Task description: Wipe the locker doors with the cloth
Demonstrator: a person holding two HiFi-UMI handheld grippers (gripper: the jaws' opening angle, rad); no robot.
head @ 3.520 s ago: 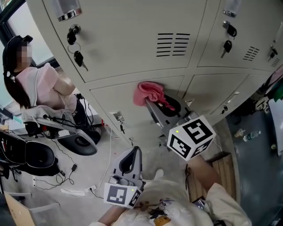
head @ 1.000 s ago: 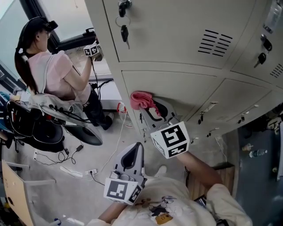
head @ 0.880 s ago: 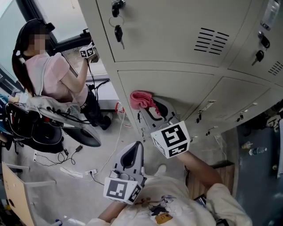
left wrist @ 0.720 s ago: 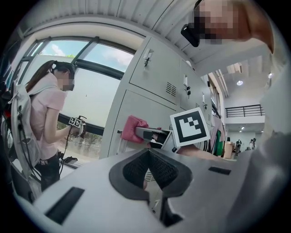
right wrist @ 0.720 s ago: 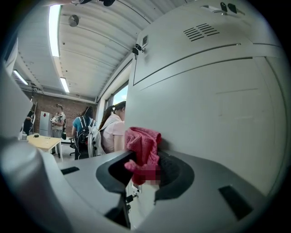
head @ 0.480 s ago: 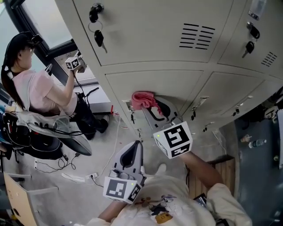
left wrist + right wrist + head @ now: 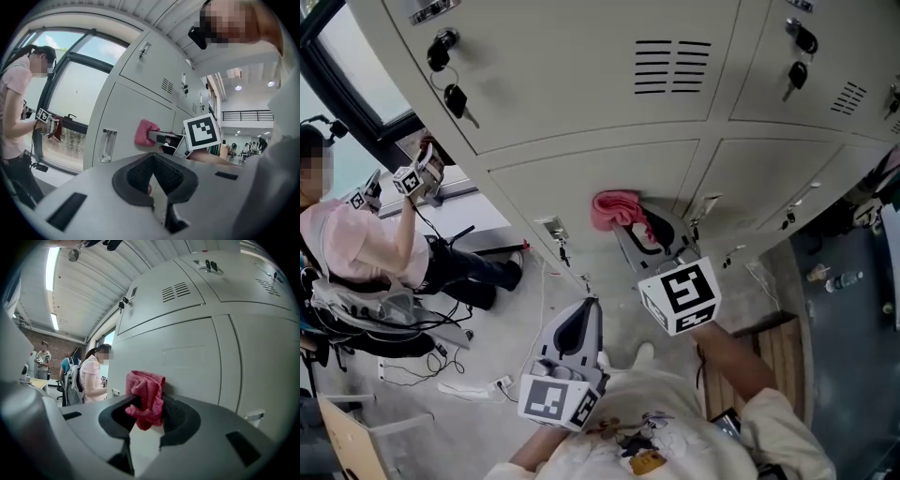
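Right tongs (image 7: 149, 409): closed on the pink cloth (image 7: 146, 393), which bunched up out of the jaws. The cloth sat at the tongs' tips and was pressed against the lower locker door (image 7: 534, 183) directly ahead of them.

Left tongs (image 7: 152, 161): jaws together with nothing between them, held low and back near the person's body, well short of the lockers and to the left of the right tongs. They took no part in the work.

Change noted: one second earlier the cloth lay close to the left edge of this lower door. It had since travelled across the panel, so that the door's latch (image 7: 553, 228) stood well off to the left of the right tongs and the seam with the neighbouring door lay just to their right. The head camera also swung in that time, so the extent of travel is a judgement. The grip on the cloth had not altered and the left tongs had not moved.

Meaning for the task: a wiping stroke across the lower door appeared nearly complete. The vented upper door (image 7: 581, 66) above the right tongs and the doors to their right were not being touched.
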